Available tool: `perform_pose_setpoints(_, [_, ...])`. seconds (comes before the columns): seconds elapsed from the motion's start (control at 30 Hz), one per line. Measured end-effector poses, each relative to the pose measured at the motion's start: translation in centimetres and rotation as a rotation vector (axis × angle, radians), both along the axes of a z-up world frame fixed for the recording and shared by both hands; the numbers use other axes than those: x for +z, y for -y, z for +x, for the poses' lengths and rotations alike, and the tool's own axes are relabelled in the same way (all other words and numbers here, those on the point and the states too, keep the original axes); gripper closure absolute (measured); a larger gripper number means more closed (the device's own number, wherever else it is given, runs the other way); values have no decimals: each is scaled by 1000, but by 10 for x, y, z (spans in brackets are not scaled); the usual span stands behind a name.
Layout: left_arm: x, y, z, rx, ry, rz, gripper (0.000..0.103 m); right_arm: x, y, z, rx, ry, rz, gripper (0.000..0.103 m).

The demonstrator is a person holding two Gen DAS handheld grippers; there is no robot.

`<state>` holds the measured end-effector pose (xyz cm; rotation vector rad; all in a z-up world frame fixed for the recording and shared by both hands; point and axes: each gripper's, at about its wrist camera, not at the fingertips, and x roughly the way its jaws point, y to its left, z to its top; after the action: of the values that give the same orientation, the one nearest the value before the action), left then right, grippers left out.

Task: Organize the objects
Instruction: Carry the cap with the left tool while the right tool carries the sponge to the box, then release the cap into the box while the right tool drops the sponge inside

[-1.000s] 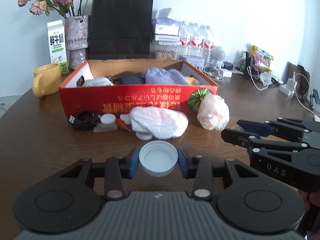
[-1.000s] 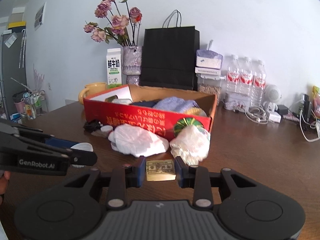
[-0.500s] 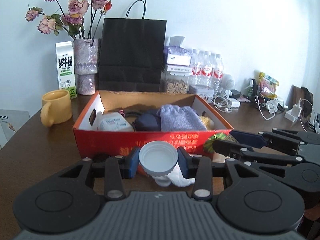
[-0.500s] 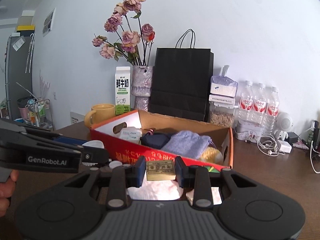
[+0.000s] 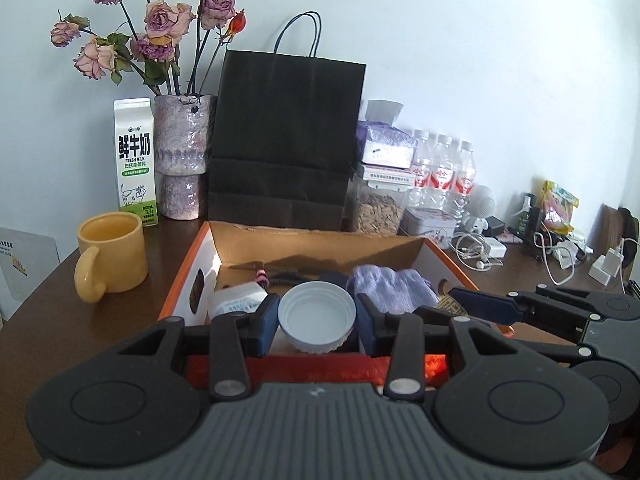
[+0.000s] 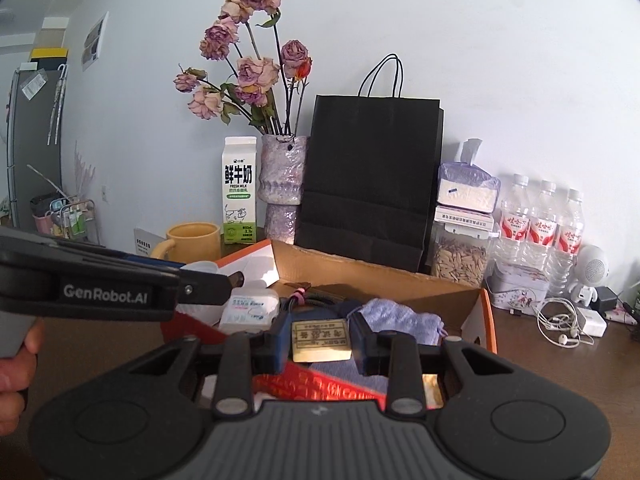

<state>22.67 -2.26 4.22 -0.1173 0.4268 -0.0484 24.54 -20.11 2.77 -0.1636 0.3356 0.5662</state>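
White wall and a brown table (image 5: 36, 312) back one open red box (image 5: 320, 240). Left gripper (image 5: 317, 320) pinches one white lid (image 5: 317, 316) above the box; right gripper (image 6: 321, 338) clamps one gold block (image 6: 321, 340) there too. Beyond them: one yellow mug (image 5: 110, 258), one milk carton (image 5: 134, 160), one black bag (image 5: 284, 140), three water bottles (image 5: 442, 168).

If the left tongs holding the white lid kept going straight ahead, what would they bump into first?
Probably the things lying in the red cardboard box: the left tongs, shut on the white lid, point slightly down over its near edge, toward the dark item and the purple knitted cloth. Depth is hard to judge.
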Motion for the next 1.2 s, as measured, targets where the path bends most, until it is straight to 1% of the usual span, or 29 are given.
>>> perform_pose_setpoints(0.23, [6, -12, 38, 4, 18, -12, 62, 2, -23, 41, -20, -1, 0, 73])
perform_pose_setpoints(0.37, [5, -18, 60, 12, 18, -27, 62, 1, -31, 66, -36, -31, 28, 73])
perform_pose_setpoints(0.53, [0, -26, 87, 30, 10, -45, 62, -6, -38, 93, -71, -57, 30, 73])
perform_pose_setpoints(0.63, [-7, -29, 103, 37, -5, -25, 62, -14, -40, 106, -86, -76, 38, 73])
perform_pose_setpoints(0.8, [-14, -30, 116, 35, -16, 7, 62, -26, -38, 115, -95, -107, 29, 73])
perform_pose_setpoints(1.1, [-20, -25, 114, 32, -23, 29, 60, -29, -38, 114, -111, -114, 8, 73])
perform_pose_setpoints(1.13, [-20, -25, 114, 30, -22, 29, 50, -29, -38, 114, -118, -115, 2, 73])
perform_pose_setpoints(1.17, [-20, -25, 113, 24, -21, 29, 41, -30, -39, 114, -123, -121, -8, 66])
perform_pose_setpoints(1.2, [-20, -24, 113, 22, -13, 29, 23, -31, -39, 115, -128, -129, -13, 57])
